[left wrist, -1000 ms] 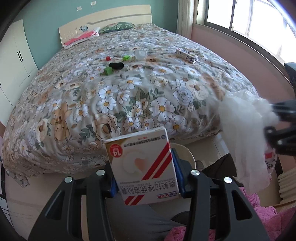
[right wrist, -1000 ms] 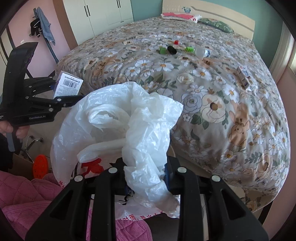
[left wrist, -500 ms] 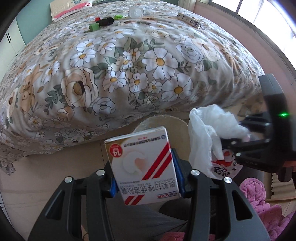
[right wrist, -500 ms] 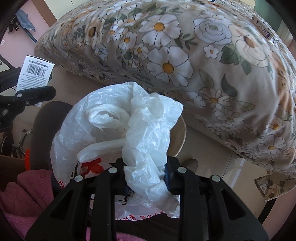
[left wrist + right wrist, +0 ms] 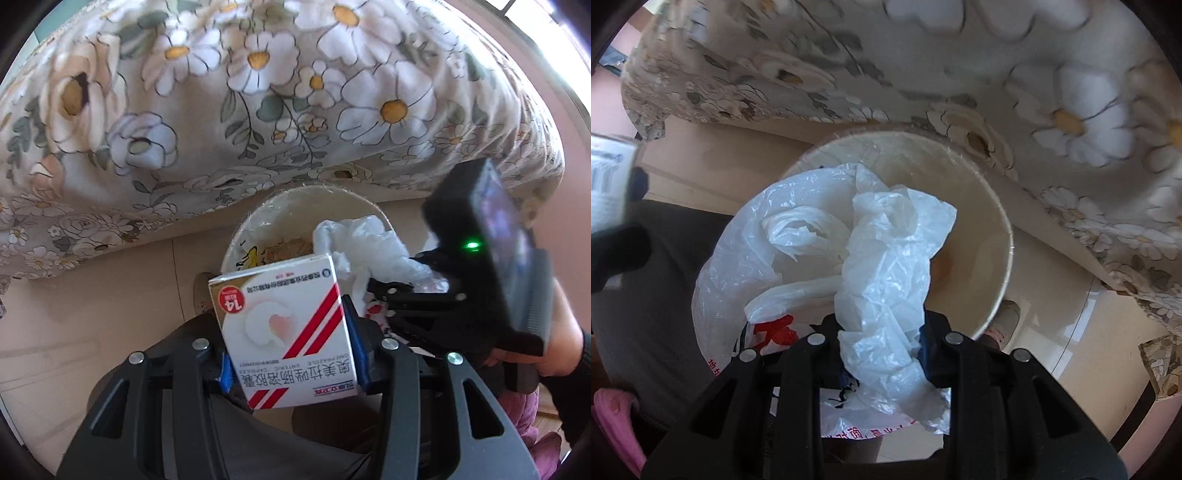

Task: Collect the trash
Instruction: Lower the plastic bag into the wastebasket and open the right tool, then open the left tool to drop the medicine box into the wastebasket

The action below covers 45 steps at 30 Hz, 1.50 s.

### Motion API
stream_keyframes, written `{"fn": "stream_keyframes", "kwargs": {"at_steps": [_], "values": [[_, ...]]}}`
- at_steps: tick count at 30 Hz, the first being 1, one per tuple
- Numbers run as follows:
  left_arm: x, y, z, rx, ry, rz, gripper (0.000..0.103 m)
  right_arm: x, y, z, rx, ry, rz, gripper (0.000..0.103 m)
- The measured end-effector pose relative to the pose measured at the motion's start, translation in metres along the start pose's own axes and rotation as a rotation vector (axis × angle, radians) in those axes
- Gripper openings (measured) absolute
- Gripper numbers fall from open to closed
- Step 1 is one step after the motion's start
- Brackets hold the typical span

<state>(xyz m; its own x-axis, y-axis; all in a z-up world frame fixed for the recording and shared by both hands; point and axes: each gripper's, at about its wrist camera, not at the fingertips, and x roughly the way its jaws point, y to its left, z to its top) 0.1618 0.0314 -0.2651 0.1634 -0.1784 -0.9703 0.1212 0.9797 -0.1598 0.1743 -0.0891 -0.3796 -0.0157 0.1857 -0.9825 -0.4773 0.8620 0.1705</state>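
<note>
My left gripper (image 5: 288,354) is shut on a white medicine box (image 5: 284,332) with red stripes and a gold corner. It hangs over the near edge of a round cream trash bin (image 5: 295,210) lined with clear plastic. My right gripper (image 5: 882,350) is shut on a crumpled white plastic bag (image 5: 849,266) with red print. The bag hangs over the bin (image 5: 990,206), covering its left half. In the left wrist view the right gripper (image 5: 373,288) and its bag (image 5: 362,247) sit just right of the box. The box's edge (image 5: 605,184) shows blurred at far left in the right wrist view.
The flowered bedspread (image 5: 258,110) hangs down right behind the bin (image 5: 923,74). Beige floor (image 5: 110,302) lies around it. A person's grey trouser legs (image 5: 258,443) and pink fabric (image 5: 617,424) are below the grippers. A hand (image 5: 557,339) holds the right gripper.
Both grippers have dropped from above the bed and tipped downward, ending over the trash bin. The box and the bag stay gripped. The bed's top is out of view now.
</note>
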Motion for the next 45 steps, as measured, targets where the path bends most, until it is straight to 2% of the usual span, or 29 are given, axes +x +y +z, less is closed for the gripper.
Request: {"fn": "stream_keyframes", "kwargs": {"at_steps": [12, 14, 16, 21, 23, 29, 34, 45], "values": [[0.065, 0.003, 0.022, -0.044, 0.104, -0.035, 0.049, 0.078, -0.002, 0.021, -0.021, 0.04, 0.03, 0.031], [0.078, 0.004, 0.026, -0.053, 0.122, -0.043, 0.049, 0.083, -0.005, 0.023, -0.031, 0.023, 0.057, 0.038], [0.089, 0.004, 0.028, -0.057, 0.139, -0.046, 0.049, 0.089, -0.009, 0.025, -0.033, 0.019, 0.044, 0.053], [0.112, 0.006, 0.032, -0.095, 0.175, -0.063, 0.05, 0.094, -0.022, 0.026, 0.021, 0.019, 0.072, 0.064], [0.121, 0.009, 0.033, -0.11, 0.198, -0.074, 0.05, 0.093, -0.023, 0.025, 0.014, 0.016, 0.064, 0.064], [0.139, 0.006, 0.033, -0.097, 0.216, -0.045, 0.051, 0.088, -0.028, 0.018, -0.002, 0.007, 0.052, 0.064], [0.146, 0.007, 0.035, -0.102, 0.227, -0.027, 0.061, 0.09, -0.037, 0.016, 0.035, 0.014, 0.076, 0.064], [0.138, 0.014, 0.034, -0.109, 0.22, -0.011, 0.061, 0.092, -0.034, 0.017, 0.032, 0.008, 0.058, 0.064]]}}
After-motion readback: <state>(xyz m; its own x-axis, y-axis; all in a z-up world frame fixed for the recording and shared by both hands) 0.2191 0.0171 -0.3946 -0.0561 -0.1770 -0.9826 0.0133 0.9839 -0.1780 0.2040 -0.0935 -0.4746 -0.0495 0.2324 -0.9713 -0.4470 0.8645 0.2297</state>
